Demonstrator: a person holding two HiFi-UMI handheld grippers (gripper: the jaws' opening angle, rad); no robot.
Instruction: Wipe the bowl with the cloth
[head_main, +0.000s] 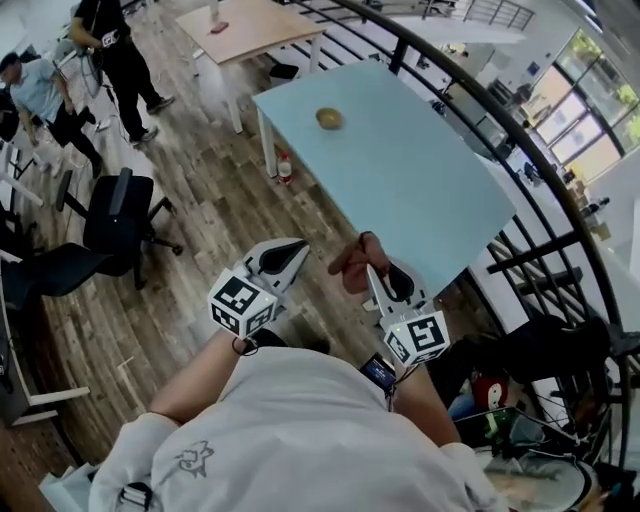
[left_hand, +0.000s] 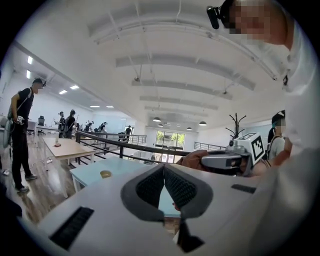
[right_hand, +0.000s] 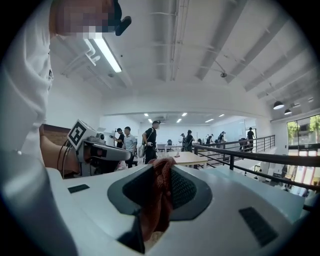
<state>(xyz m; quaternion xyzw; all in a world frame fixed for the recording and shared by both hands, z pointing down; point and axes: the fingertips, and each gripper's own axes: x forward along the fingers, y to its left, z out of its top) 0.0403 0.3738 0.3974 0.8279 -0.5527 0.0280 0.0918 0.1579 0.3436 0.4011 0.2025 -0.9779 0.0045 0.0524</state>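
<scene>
Cloth (right_hand: 156, 200): rust-brown, limp and crumpled, pinched between the ribbed black pads of the right gripper (right_hand: 163, 162). At 9 o'clock of it, left gripper (left_hand: 163, 168), smooth white shell, jaws pressed together on nothing. Farther off, toward 12 o'clock, small round tan bowl (head_main: 329, 119), alone on a matte pale-blue rectangular table (head_main: 420, 190), well apart from both.

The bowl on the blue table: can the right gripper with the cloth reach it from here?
Probably not yet. The bowl sits far along the table, well beyond the right gripper, whose jaws are shut on the cloth. Nothing blocks the way, though.
</scene>
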